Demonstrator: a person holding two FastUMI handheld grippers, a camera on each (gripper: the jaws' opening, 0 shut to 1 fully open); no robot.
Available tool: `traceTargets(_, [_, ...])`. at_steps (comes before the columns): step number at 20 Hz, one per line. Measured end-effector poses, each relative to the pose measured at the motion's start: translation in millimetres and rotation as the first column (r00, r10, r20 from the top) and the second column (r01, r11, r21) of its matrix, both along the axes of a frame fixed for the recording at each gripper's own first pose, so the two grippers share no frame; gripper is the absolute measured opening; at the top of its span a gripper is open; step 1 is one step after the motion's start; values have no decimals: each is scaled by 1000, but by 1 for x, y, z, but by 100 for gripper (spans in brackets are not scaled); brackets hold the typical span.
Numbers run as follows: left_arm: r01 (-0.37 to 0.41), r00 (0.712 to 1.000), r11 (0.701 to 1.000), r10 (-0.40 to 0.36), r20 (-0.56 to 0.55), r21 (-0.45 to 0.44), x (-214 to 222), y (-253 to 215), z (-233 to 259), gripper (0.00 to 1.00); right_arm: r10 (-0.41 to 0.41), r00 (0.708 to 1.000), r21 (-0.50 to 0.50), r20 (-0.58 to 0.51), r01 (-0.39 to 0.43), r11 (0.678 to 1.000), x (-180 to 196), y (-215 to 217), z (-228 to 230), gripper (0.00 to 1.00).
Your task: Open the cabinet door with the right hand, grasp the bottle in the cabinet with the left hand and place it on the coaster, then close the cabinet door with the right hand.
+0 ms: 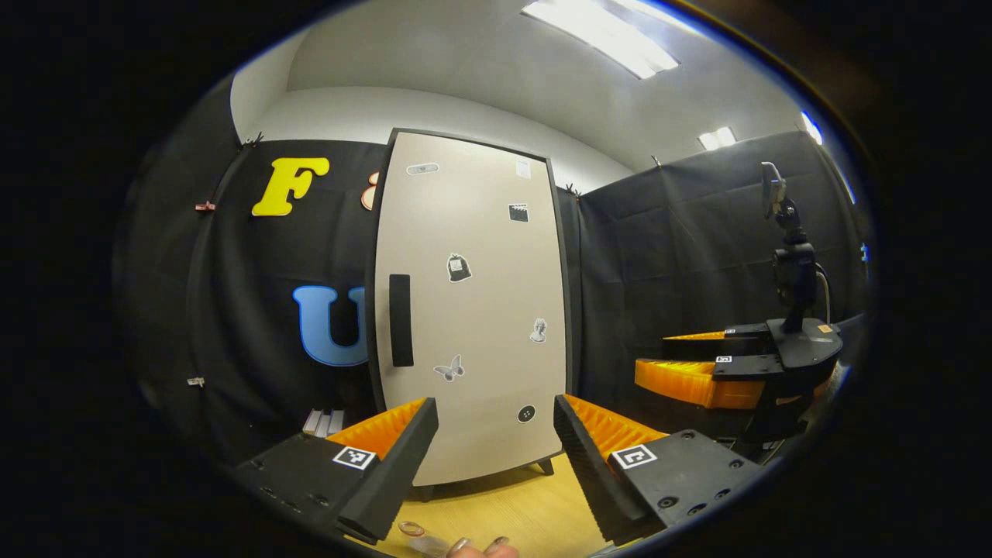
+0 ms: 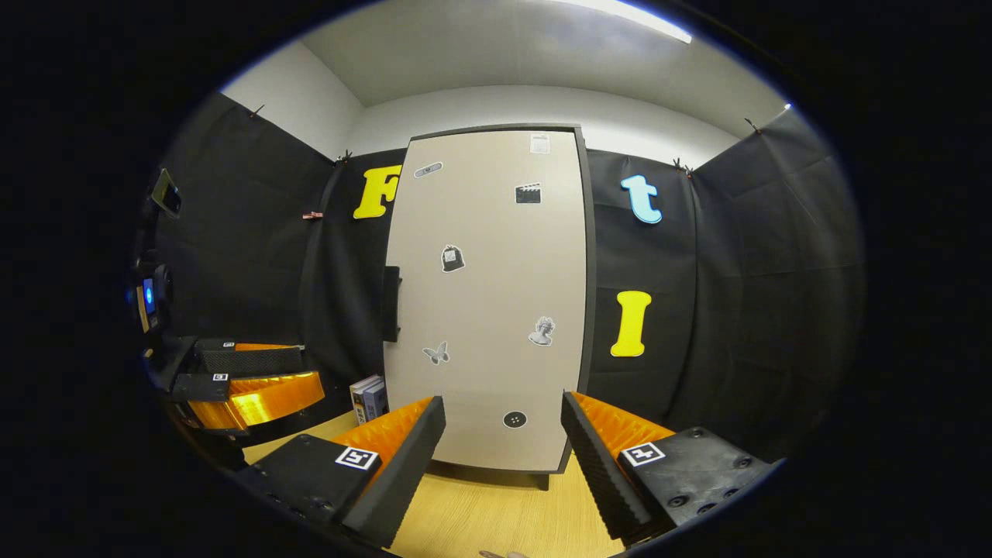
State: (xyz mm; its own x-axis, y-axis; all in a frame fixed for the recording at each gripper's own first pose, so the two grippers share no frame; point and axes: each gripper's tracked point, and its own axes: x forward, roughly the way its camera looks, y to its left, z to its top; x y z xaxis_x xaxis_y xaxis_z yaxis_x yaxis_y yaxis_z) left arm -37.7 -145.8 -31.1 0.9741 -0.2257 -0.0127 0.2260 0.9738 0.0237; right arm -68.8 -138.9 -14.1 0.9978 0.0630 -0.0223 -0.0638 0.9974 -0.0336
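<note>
While the cabinet door (image 2: 488,294) stood closed at frame centre in the right gripper view, its dark vertical handle (image 2: 390,304) lay ahead and left of the right gripper (image 2: 504,446), which was spread and empty. Left gripper (image 1: 496,446) was likewise spread, also facing the door. Door: pale beige, stickered; bottle hidden behind it.

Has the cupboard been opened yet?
Nothing done yet. The door is shut, its handle untouched. The right tool and left tool are both open, facing it. Opening, moving the bottle and closing are all left.
</note>
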Motion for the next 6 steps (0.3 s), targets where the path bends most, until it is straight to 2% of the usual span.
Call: traceTargets(6, [-9,1000,1000,9,-2,-10,2,0,-2,94,-1,1000,0,1,1,1000,-2,-1,0,98])
